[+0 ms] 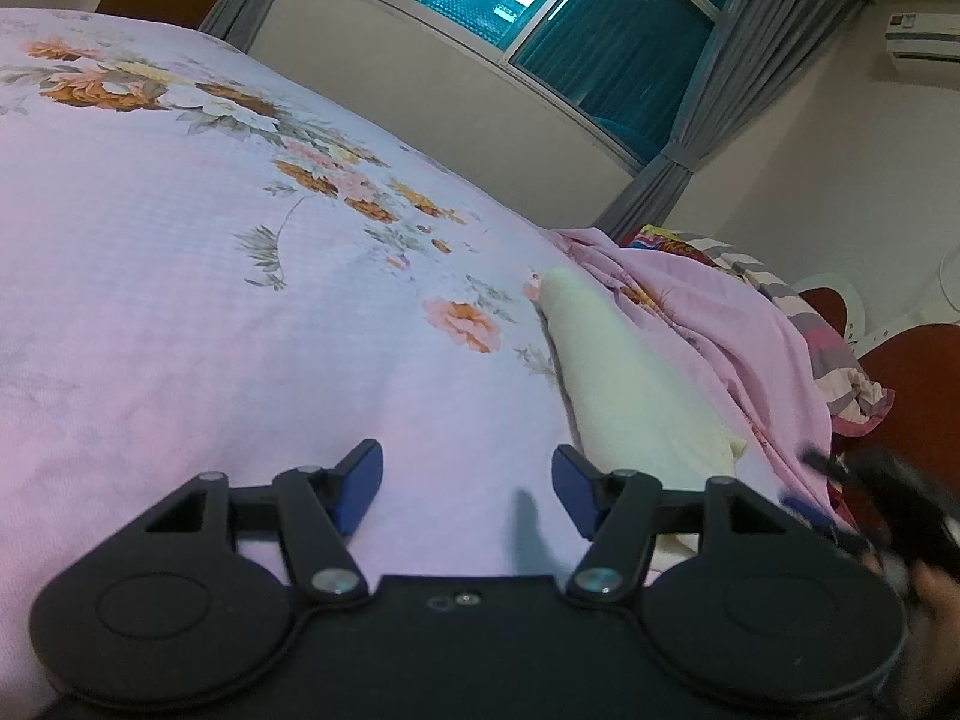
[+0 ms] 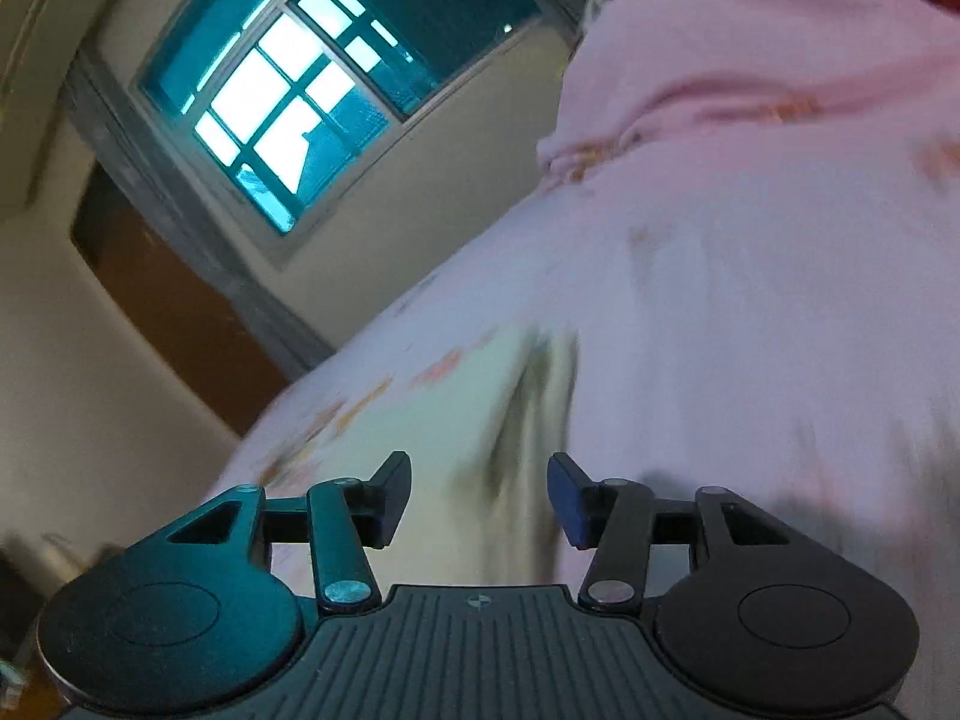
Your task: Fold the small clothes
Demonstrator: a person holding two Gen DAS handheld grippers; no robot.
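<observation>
A small cream-white garment (image 1: 606, 372) lies on the pink floral bedsheet (image 1: 240, 312), stretching from mid-right toward the near right. My left gripper (image 1: 467, 489) is open and empty, low over the sheet, with the garment's near end just right of its right finger. In the left wrist view the right gripper (image 1: 864, 498) shows as a dark blur at the far right, past the garment. In the right wrist view the right gripper (image 2: 480, 498) is open and empty, and the pale garment (image 2: 474, 420) lies blurred straight ahead between its fingers on the bedsheet (image 2: 750, 330).
A crumpled pink quilt (image 1: 720, 312) and striped bedding (image 1: 840, 372) are heaped at the bed's right side, also seen in the right wrist view (image 2: 750, 60). A red-brown chair (image 1: 924, 372) stands beyond. A window (image 1: 540, 6) and grey curtains (image 1: 690, 138) are behind the bed.
</observation>
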